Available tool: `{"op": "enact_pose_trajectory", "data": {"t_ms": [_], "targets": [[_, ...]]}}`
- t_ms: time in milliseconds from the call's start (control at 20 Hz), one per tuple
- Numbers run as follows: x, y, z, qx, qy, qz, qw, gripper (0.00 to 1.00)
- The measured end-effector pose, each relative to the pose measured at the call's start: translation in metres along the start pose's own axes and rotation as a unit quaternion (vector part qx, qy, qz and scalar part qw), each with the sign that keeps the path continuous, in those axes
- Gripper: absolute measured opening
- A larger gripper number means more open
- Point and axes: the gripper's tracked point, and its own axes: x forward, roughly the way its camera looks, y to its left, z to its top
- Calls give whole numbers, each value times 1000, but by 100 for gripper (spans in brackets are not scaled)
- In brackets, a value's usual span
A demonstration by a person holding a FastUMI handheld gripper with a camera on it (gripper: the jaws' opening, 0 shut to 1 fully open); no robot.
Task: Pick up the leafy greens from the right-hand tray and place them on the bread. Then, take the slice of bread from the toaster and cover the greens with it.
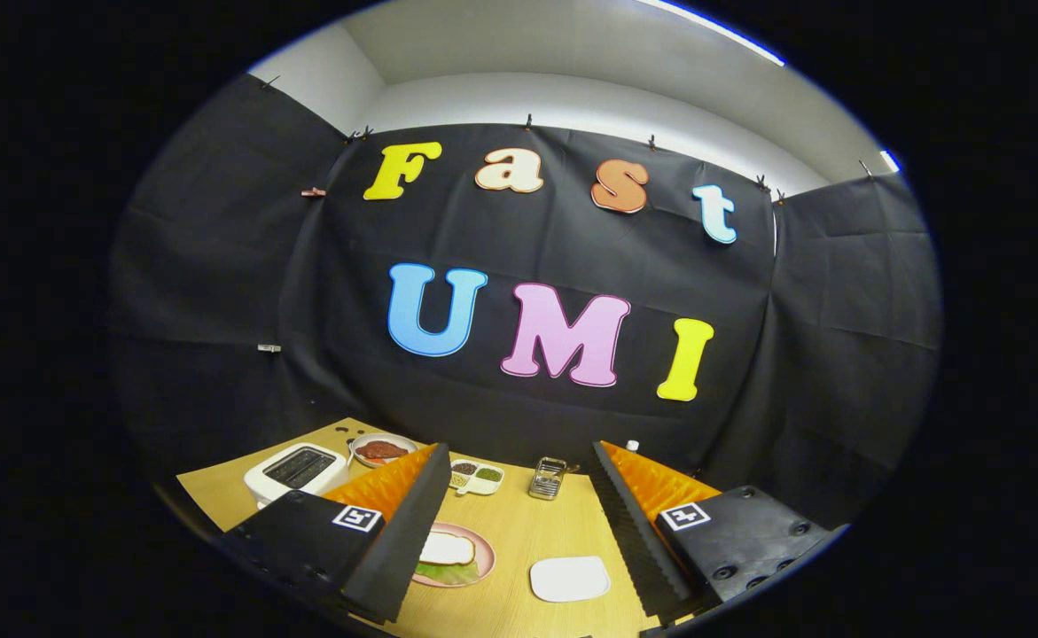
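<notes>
My gripper (519, 461) is open and held high above the wooden table (563, 523), with nothing between its fingers. Below and partly behind the left finger (403, 523) lies a pink plate (486, 556). On it a pale slice of bread (448, 549) rests over leafy greens (449, 574), whose green edge sticks out on the near side. A white tray (569, 578) lies to the right of the plate, between the fingers, and looks bare. The white toaster (295, 470) stands beyond the left finger; its slots look dark.
A bowl with something red (382, 449) sits behind the toaster. A small divided dish of seasonings (476, 477) and a metal holder (548, 478) stand at the table's far side. A white cap (632, 446) peeks over the right finger. Black cloth walls surround the table.
</notes>
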Motion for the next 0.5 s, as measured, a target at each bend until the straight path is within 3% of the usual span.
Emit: {"op": "enact_pose_trajectory", "data": {"t_ms": [500], "targets": [[8,13,-12,10,29,20,999,98]]}}
